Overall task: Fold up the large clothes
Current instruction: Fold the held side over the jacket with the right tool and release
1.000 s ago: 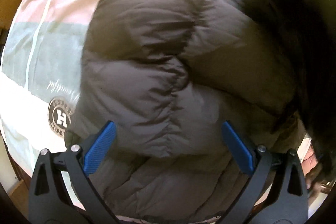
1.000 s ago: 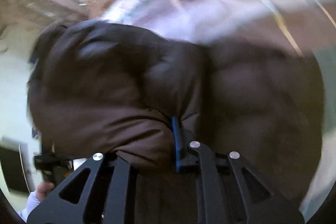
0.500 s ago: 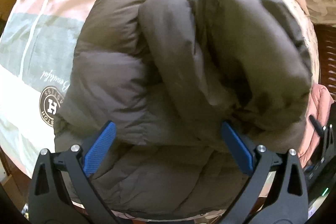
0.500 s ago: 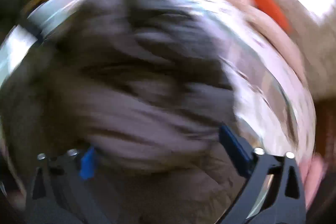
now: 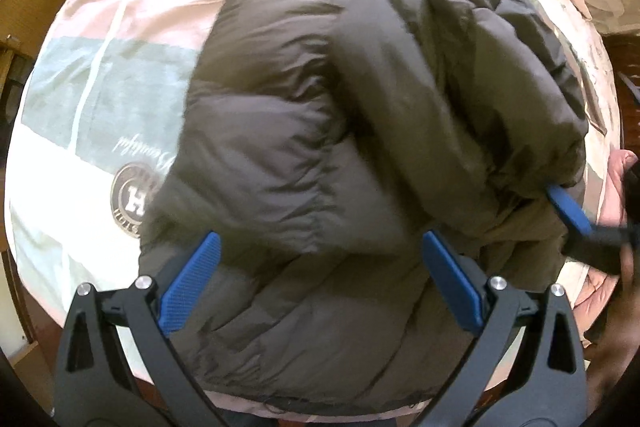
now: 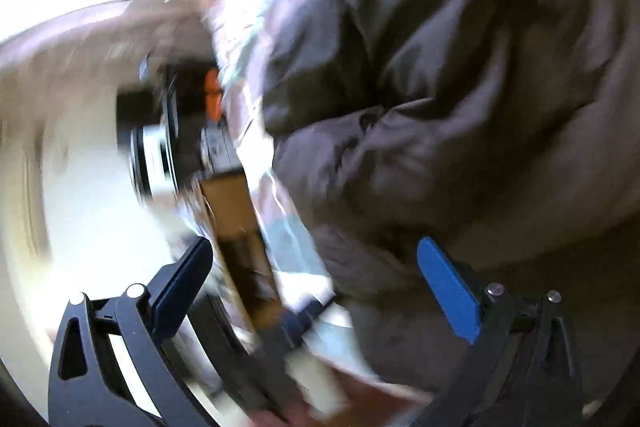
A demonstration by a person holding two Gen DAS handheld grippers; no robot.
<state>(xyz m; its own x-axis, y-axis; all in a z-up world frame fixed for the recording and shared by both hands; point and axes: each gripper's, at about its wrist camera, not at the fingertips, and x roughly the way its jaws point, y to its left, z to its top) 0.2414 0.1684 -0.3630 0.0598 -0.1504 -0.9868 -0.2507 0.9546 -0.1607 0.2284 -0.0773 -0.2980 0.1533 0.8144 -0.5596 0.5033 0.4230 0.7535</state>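
One brown jacket (image 5: 304, 155) is seen on one bed (image 5: 100, 83); two claws, left claw (image 5: 320, 279) and right claw (image 6: 316, 287), are spread apart.

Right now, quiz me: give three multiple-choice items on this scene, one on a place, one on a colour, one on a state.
1. Where does the puffer jacket lie?
A. on a printed bedspread
B. on a hanger
C. in a basket

2. What colour are the pads on the left tongs?
A. red
B. blue
C. white

3. How do the left tongs stand?
A. shut on a sleeve
B. shut on nothing
C. open, with nothing between them

Answers:
1 A: the bedspread, with its round emblem, shows beside and under the jacket.
2 B: both pads are blue.
3 C: the pads stand wide apart above the jacket.
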